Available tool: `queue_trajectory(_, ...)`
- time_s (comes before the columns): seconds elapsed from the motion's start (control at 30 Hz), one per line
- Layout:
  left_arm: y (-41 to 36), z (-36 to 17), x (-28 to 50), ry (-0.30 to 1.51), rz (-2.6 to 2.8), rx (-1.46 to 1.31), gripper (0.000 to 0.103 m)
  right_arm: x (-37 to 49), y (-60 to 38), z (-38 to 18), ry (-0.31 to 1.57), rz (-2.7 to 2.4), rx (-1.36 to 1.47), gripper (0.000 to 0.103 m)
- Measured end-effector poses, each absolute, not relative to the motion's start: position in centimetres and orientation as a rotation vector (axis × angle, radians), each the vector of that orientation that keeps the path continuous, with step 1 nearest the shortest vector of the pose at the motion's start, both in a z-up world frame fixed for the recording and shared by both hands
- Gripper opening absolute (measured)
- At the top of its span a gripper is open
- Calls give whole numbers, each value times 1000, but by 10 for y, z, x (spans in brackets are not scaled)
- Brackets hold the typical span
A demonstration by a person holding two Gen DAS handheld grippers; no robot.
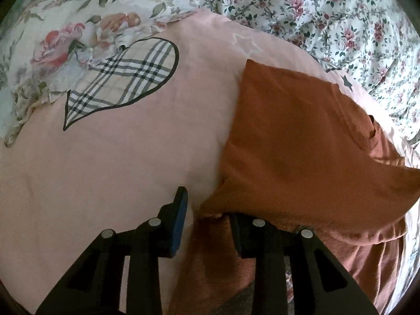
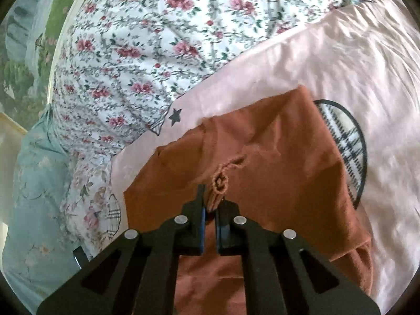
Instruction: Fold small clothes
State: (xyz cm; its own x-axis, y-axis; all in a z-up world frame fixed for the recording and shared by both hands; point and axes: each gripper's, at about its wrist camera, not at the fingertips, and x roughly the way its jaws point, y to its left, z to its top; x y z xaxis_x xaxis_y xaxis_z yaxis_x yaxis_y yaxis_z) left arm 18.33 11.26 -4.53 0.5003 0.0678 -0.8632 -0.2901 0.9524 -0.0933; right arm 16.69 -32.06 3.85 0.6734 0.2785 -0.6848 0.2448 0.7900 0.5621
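A rust-orange garment (image 1: 296,152) lies partly folded on a pink sheet (image 1: 126,157). In the left wrist view my left gripper (image 1: 210,204) is open; its left finger (image 1: 179,210) stands beside the cloth's corner and the cloth covers the tip of the right finger. In the right wrist view the same garment (image 2: 275,157) fills the middle. My right gripper (image 2: 210,204) is shut on a bunched edge of it with a small cord loop (image 2: 220,181) just ahead of the tips.
The pink sheet has a plaid heart print (image 1: 123,78) and small stars (image 2: 175,116). A white floral quilt (image 2: 147,52) lies behind it, with floral bedding (image 1: 65,39) at the left and a pale blue cloth (image 2: 36,197) at the bed's side.
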Motion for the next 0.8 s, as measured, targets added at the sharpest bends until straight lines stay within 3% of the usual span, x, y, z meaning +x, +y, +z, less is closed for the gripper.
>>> queue_trajectory(0.23, 113, -47, 184, 1026, 226, -231, 31, 164, -311, 74, 700, 84, 691, 7)
queue_trajectory(0.47, 113, -53, 180, 1045, 215, -248, 31, 151, -336, -28, 998, -135, 549, 7)
queue_trajectory(0.8, 141, -59, 174, 1068, 160, -418, 35, 130, -337, -44, 1067, -198, 471, 10)
